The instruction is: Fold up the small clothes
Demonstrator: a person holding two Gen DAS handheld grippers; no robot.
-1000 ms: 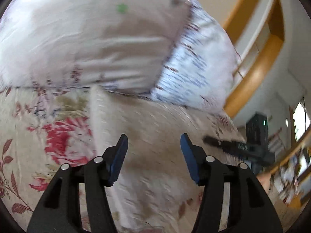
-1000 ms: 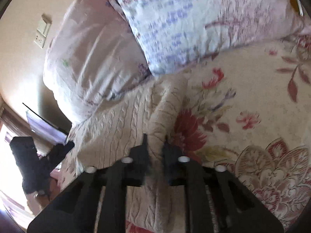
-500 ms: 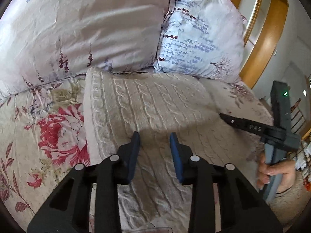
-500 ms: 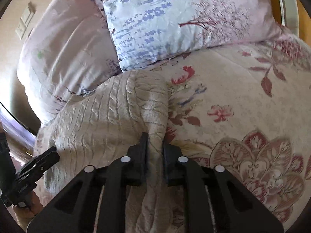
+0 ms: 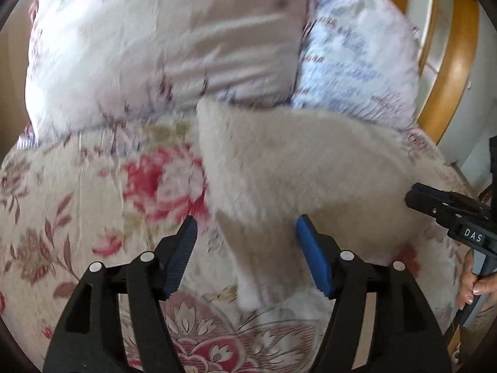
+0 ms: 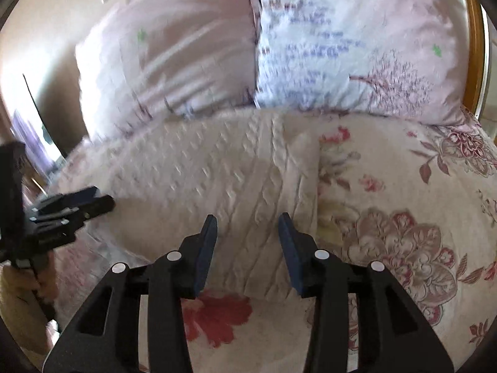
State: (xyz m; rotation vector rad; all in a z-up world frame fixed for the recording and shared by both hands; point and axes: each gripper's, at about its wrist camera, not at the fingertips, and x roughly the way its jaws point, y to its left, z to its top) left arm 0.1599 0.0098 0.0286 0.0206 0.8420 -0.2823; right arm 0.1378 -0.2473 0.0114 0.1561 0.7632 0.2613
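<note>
On the left we see the floral bedspread (image 5: 93, 192) with its red blossoms, and behind it a pale pink pillow (image 5: 155, 46). Our left tongs (image 5: 245, 242) are spread wide and grip nothing; they hover over the near left edge of the cream cable-knit sweater (image 6: 223, 171), which lies flat on the bed against the foot of the pillows. The left view is blurred, so the knit shows clearly only from the right wrist. Our right tongs (image 6: 247, 236) are likewise released, poised above the sweater's near right portion, beside its folded edge. Further right sits a white pillow with lavender print (image 6: 341, 46), then a wooden headboard (image 5: 453, 62).
</note>
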